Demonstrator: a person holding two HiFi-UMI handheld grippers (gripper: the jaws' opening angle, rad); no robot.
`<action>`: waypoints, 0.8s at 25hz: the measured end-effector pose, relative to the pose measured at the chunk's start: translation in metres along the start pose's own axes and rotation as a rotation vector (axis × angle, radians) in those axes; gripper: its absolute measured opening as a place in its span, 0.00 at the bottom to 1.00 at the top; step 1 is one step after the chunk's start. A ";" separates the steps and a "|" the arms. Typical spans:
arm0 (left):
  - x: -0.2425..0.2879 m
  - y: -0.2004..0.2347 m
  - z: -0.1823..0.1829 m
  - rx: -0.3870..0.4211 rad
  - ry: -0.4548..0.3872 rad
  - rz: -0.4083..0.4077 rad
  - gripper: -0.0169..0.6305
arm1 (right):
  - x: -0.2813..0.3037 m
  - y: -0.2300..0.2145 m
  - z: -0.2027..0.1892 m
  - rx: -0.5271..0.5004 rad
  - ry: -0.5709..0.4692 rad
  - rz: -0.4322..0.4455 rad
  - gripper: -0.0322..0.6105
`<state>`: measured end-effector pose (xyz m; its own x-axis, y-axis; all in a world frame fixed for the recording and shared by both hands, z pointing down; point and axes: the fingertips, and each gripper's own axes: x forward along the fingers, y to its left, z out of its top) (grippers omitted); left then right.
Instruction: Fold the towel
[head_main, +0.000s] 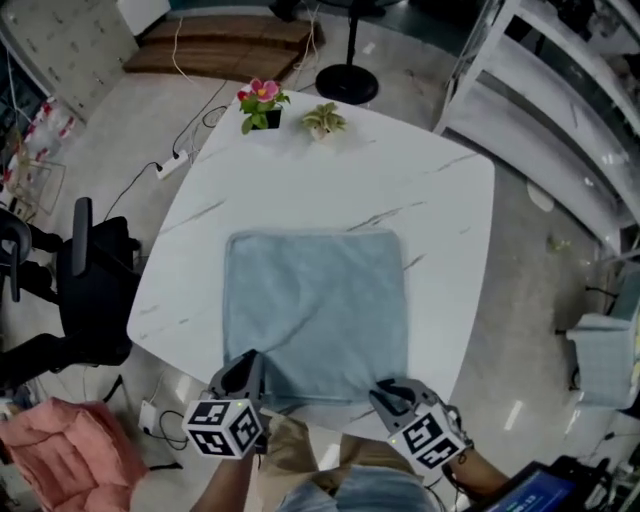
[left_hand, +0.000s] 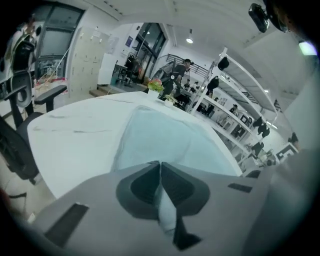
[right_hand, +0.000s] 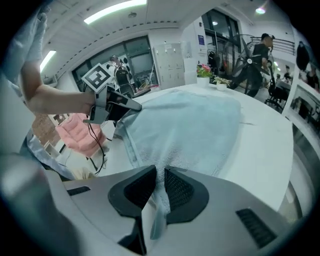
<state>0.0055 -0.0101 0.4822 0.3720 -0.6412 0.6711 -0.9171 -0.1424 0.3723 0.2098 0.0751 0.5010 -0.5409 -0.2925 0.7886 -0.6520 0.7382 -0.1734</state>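
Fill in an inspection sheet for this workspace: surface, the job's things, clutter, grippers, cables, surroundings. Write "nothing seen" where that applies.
Surface: white marbled table, towel lying on it.
Job's things: light blue towel, spread flat and unfolded, near edge at the table's near edge.
Clutter: pink-flowered pot plant and small green pot plant at the far edge, apart from the towel.
Grippers: left gripper jaws shut on the towel's near left corner; right gripper jaws shut on its near right corner.
Cables: power strip with a cable trailing on the floor left of the table.
Surroundings: black office chair, pink cushion, round stand base, white shelving.
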 end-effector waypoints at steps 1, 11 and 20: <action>0.001 0.002 0.003 0.018 0.009 -0.003 0.05 | 0.001 0.005 -0.001 0.014 -0.003 0.005 0.16; -0.004 -0.010 -0.022 0.036 0.118 -0.090 0.05 | -0.016 0.004 0.101 0.074 -0.212 0.034 0.18; -0.023 -0.041 0.006 0.090 0.052 -0.245 0.05 | -0.039 -0.065 0.046 0.294 -0.119 -0.280 0.33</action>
<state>0.0334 0.0057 0.4478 0.5894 -0.5404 0.6005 -0.8068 -0.3569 0.4708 0.2493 0.0109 0.4543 -0.3681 -0.5379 0.7584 -0.8968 0.4207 -0.1368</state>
